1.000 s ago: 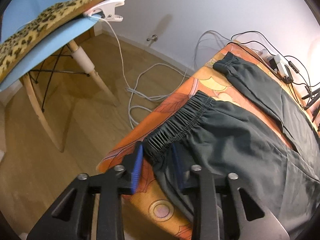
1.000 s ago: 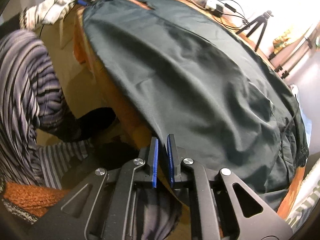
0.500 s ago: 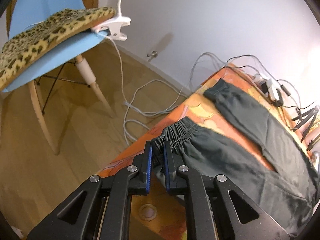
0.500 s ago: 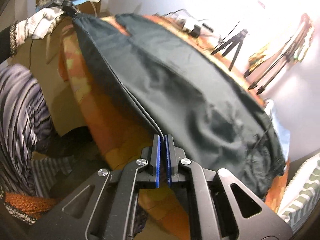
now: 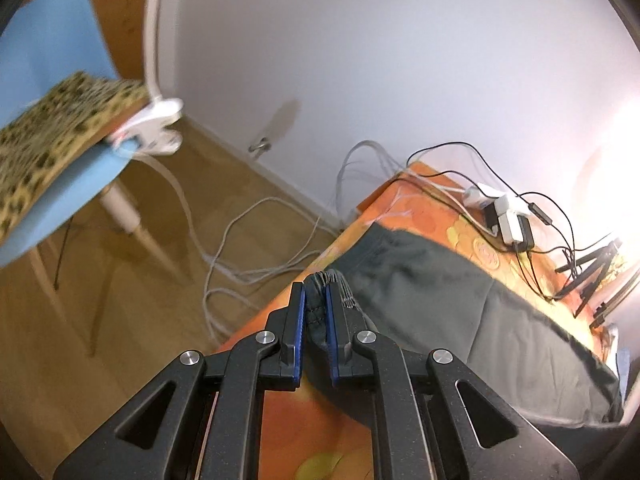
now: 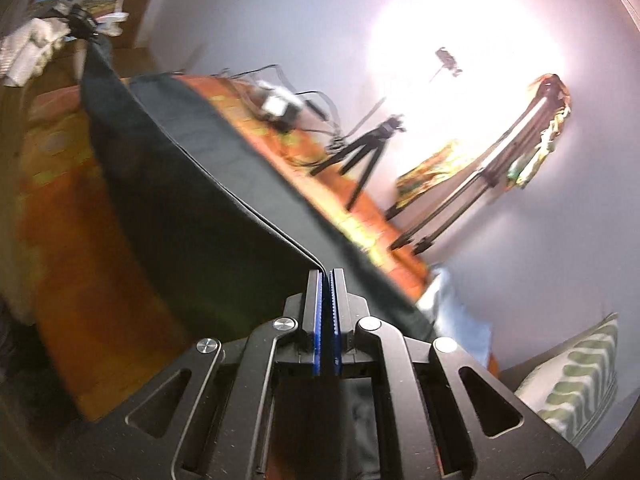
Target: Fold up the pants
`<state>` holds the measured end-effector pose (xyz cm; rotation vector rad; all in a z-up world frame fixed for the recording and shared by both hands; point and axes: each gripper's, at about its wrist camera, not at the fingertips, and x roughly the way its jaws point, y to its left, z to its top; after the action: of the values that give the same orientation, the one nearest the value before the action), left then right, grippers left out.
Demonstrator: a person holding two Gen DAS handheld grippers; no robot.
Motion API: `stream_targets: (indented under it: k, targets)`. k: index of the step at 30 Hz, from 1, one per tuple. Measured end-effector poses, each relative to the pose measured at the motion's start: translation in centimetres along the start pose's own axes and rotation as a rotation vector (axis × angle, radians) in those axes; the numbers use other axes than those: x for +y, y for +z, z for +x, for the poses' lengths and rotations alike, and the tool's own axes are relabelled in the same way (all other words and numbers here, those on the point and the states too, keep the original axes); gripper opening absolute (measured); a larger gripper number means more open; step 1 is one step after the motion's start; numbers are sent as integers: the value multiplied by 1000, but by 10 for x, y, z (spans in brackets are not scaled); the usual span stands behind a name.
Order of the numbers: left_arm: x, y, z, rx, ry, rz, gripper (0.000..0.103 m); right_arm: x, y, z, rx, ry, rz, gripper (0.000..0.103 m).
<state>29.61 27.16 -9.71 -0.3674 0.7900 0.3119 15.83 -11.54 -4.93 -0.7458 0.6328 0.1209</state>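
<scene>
Dark green pants lie on an orange patterned table. My left gripper is shut on the bunched elastic waistband and holds it lifted above the table's near edge. My right gripper is shut on the pants' near side edge, which is raised as a taut fold line running to the far left. In the right wrist view the pants hang from that line over the table. The gloved left hand shows at the far top left.
A blue chair with a leopard cushion and a clamped white lamp stand left of the table. Cables lie on the wooden floor. A power strip with plugs, small tripods and a bright light sit along the table's far side.
Both grippers have risen with the pants' near edge, lifting it off the table and carrying it toward the far side. The left gripper shut on the waistband a second ago.
</scene>
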Motion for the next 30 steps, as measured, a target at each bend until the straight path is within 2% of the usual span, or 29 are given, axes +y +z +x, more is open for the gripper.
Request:
stream_targets:
  k: [6, 10, 15, 18, 21, 22, 23, 26, 30]
  targets:
    - [-45, 28, 58, 40, 21, 38, 8, -33, 26, 78, 35, -79, -13, 4]
    - [-67, 36, 97, 63, 54, 72, 8, -46, 37, 145, 82, -109, -34, 4]
    - [-85, 46, 135, 83, 88, 93, 8, -53, 39, 209, 130, -121, -36, 4]
    - [-89, 49, 150, 118, 74, 86, 10, -49, 36, 236, 164, -128, -58, 4]
    - [-88, 54, 152, 140, 33, 82, 28, -45, 31, 259, 208, -131, -75, 4]
    - [-86, 56, 148, 135, 17, 86, 40, -44, 29, 265, 222, -130, -76, 4]
    - [-85, 57, 144, 122, 1, 92, 43, -44, 26, 268, 234, -130, -79, 4]
    - [-65, 60, 122, 74, -19, 116, 43, -41, 20, 284, 271, -132, -94, 4]
    - [-33, 50, 108, 79, -41, 103, 43, -35, 15, 296, 302, -121, -92, 4]
